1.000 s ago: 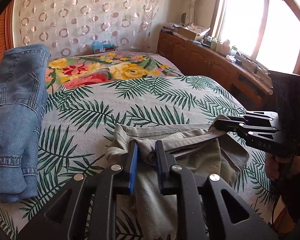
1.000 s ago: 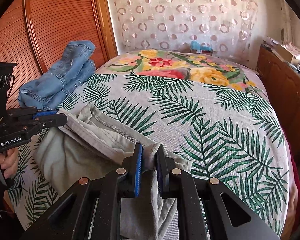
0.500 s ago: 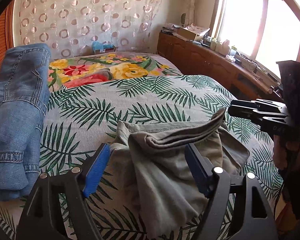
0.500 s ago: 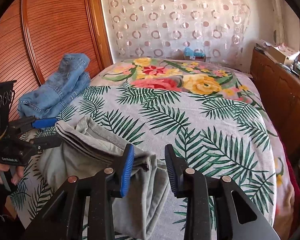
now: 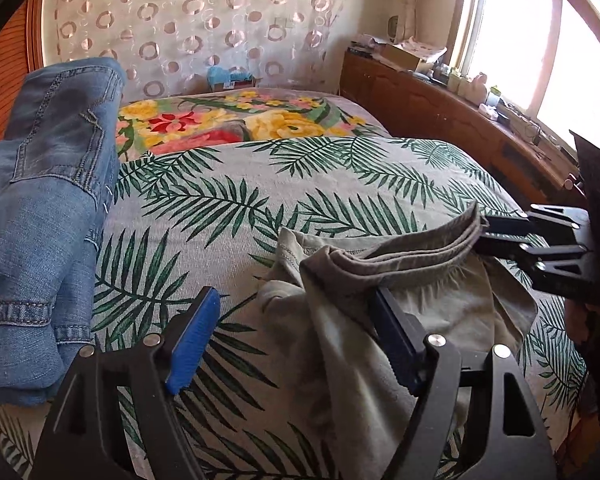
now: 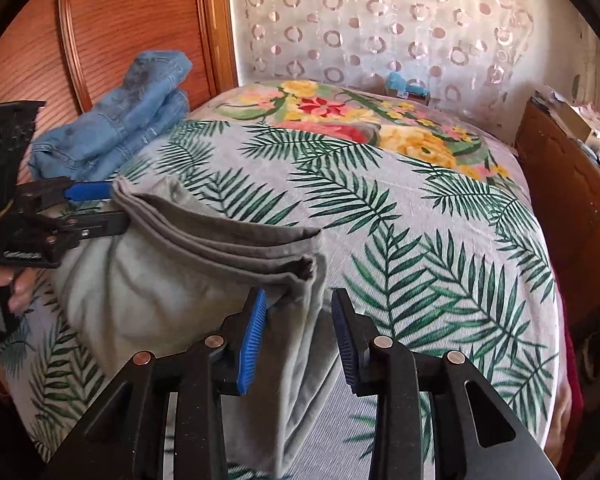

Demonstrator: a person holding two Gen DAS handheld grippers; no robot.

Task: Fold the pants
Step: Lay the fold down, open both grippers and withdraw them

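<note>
We see grey-green cotton pants (image 6: 188,280), folded into a thick stack of layers, lying near the front edge of a bed covered in a palm-leaf printed spread (image 6: 420,240). Our left gripper (image 5: 296,344) is spread wide, its right finger tucked under a drooping fold at one end of the stack. Our right gripper (image 6: 298,336) is also parted, one blue pad (image 6: 252,344) touching the stack's other corner, nothing clamped. The top edge arches upward instead of lying flat. To finish this fold well, we judge both grippers should back straight out without snagging cloth, then press the layers level. A heap of blue denim jeans (image 6: 116,128) sits apart near the wooden headboard (image 6: 120,20).
</note>
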